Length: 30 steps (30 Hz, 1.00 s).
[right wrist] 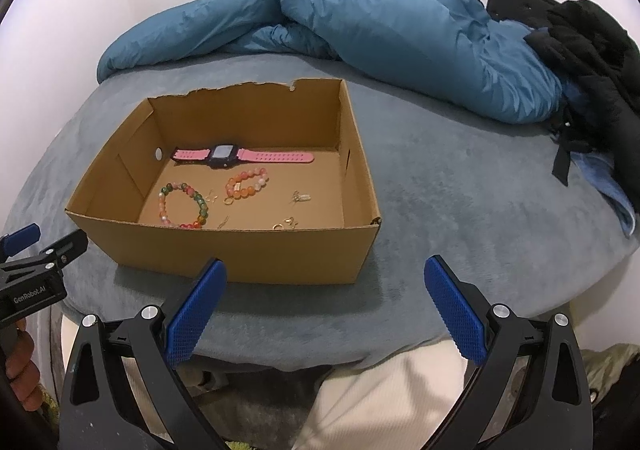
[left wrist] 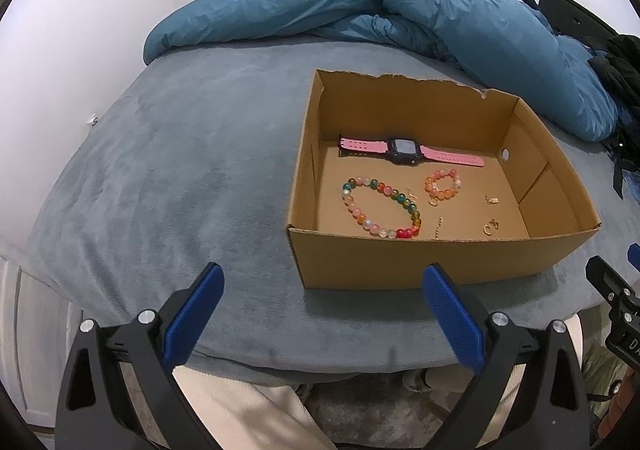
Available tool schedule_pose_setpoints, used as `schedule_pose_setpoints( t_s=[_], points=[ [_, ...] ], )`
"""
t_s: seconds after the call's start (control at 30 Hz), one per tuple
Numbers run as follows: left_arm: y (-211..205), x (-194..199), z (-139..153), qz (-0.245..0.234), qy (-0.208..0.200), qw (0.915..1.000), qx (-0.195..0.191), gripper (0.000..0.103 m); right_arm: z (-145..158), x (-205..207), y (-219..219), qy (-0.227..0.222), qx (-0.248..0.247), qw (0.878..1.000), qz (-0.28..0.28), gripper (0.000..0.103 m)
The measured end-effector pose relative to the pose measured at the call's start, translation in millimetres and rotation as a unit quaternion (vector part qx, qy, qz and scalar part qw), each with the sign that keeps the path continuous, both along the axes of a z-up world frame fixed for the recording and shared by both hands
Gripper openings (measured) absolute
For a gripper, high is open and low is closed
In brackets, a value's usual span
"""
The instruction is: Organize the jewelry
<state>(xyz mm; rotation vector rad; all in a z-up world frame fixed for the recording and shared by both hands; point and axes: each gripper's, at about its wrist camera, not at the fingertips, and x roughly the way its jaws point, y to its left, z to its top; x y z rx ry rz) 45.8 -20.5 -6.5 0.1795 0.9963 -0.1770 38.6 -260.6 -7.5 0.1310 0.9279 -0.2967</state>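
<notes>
Lying loose on the floor of an open cardboard box point(left wrist: 424, 262), the jewelry looks gathered but not sorted. Against the box's far wall rests a pink watch point(left wrist: 404, 151), strap laid flat. Nearer the front wall sits a large bead bracelet point(left wrist: 380, 207) in mixed colours, and between it and the watch a small orange bead bracelet point(left wrist: 443, 184). Several small gold pieces point(left wrist: 490, 228) are scattered toward the box's right side, too small to identify; one thin chain-like bit lies partly hidden behind the front wall.

My judgement is that collecting is done, since no jewelry shows on the bed outside the box, while any arranging or separating inside it is left. The box has no dividers that I can see, so everything shares one space. Its far rim is torn and ragged.

The box stands on a grey-blue bed point(left wrist: 192, 177). Beyond the box a blue duvet point(left wrist: 400, 9) is bunched up, and dark clothes point(right wrist: 592, 49) lie past it to the box's right.

The left gripper point(left wrist: 323, 312) hovers in front of the box, fingers spread wide and holding nothing. The right gripper point(right wrist: 326, 308) hangs before the box's front wall, fingers likewise apart and empty.
</notes>
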Motion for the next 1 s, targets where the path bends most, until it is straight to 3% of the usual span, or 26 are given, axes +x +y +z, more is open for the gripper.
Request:
schedule_pose_setpoints(
  t_s=[1.0],
  points=[
    [24, 12, -3, 0.017, -0.006, 0.9998, 0.008, 0.097, 1, 19, 9, 0.022, -0.001, 1.000, -0.005, 0.095]
  ],
)
